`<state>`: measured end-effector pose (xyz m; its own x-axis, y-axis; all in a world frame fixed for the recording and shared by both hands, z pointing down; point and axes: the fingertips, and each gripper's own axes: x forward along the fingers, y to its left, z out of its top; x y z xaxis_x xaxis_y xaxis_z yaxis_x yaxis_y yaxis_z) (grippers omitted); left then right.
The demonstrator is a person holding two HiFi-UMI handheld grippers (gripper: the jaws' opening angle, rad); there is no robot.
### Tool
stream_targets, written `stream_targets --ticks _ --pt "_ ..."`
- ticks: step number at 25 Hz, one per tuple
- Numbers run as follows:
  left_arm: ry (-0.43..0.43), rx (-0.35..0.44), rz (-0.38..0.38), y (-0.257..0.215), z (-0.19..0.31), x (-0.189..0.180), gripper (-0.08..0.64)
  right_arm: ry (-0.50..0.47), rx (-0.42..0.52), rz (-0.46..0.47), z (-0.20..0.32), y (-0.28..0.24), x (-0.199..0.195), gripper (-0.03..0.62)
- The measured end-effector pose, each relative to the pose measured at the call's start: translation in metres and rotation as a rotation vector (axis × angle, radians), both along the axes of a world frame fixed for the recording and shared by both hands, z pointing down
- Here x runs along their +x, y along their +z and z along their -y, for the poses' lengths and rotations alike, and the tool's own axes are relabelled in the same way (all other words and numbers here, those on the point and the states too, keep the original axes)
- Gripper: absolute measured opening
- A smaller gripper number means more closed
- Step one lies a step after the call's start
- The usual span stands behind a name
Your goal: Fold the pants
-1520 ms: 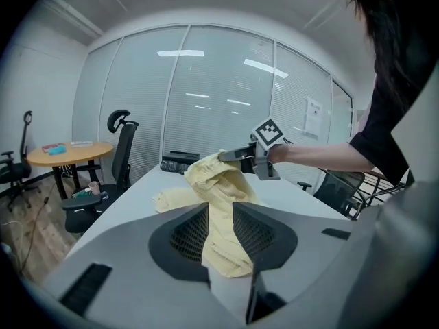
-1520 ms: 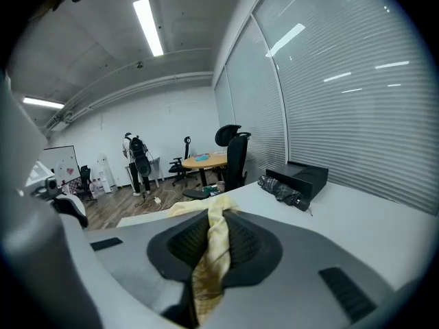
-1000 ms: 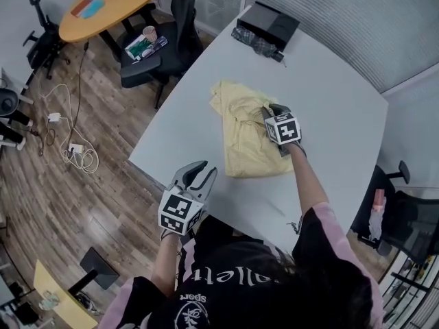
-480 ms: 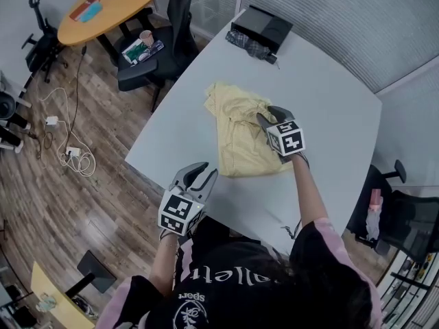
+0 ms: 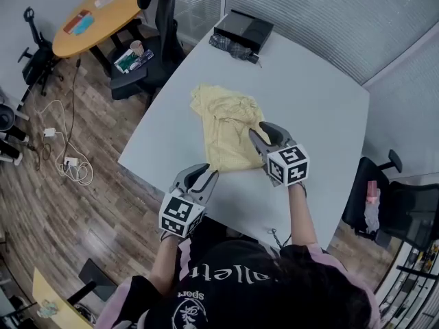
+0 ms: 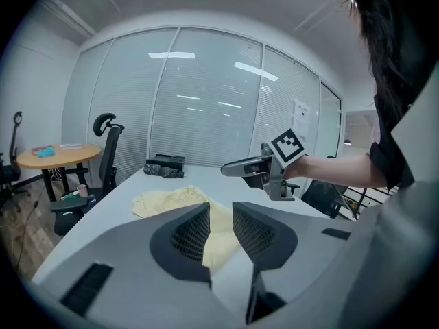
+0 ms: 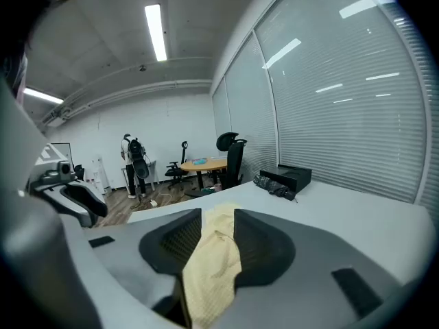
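Observation:
The yellow pants (image 5: 226, 132) lie folded in a rough rectangle on the white table (image 5: 315, 94), also visible in the left gripper view (image 6: 171, 201). My right gripper (image 5: 265, 135) hovers above their near right edge. It is open, and its jaws have just been closing a little after letting go. In the right gripper view the pants (image 7: 216, 252) show through the gap of that gripper (image 7: 218, 219), unpinched. My left gripper (image 5: 204, 173) hangs at the table's near edge, jaws slightly apart and empty, seen in its own view (image 6: 221, 214).
A black box (image 5: 243, 27) and a dark bundle (image 5: 233, 45) sit at the table's far end. Office chairs (image 5: 147, 53) stand to the left and another (image 5: 384, 204) to the right. A round wooden table (image 5: 96, 16) and floor cables (image 5: 68, 166) lie beyond.
My right gripper has let go of the pants, opened, lifted and drawn back toward me. The left gripper has edged toward the table's rim. The pants stay flat.

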<state>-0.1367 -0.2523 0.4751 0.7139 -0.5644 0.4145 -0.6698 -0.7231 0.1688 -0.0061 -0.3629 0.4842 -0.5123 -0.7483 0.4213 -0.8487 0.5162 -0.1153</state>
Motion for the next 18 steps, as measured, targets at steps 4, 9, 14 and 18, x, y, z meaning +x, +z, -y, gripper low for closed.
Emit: stream_targets --ticks 4,9,14,18 --pt "0.02 0.008 -0.007 -0.008 -0.017 0.02 0.11 0.01 0.016 0.045 -0.046 -0.014 0.009 0.14" --pt "0.049 0.019 -0.011 -0.014 -0.047 0.045 0.11 0.055 0.028 0.105 -0.107 -0.022 0.027 0.118" --pt "0.064 0.036 -0.014 -0.023 -0.076 0.068 0.11 0.088 0.034 0.134 -0.16 -0.028 0.052 0.1" --pt "0.056 0.057 -0.015 -0.033 -0.096 0.083 0.11 0.093 0.048 0.139 -0.198 -0.037 0.071 0.084"
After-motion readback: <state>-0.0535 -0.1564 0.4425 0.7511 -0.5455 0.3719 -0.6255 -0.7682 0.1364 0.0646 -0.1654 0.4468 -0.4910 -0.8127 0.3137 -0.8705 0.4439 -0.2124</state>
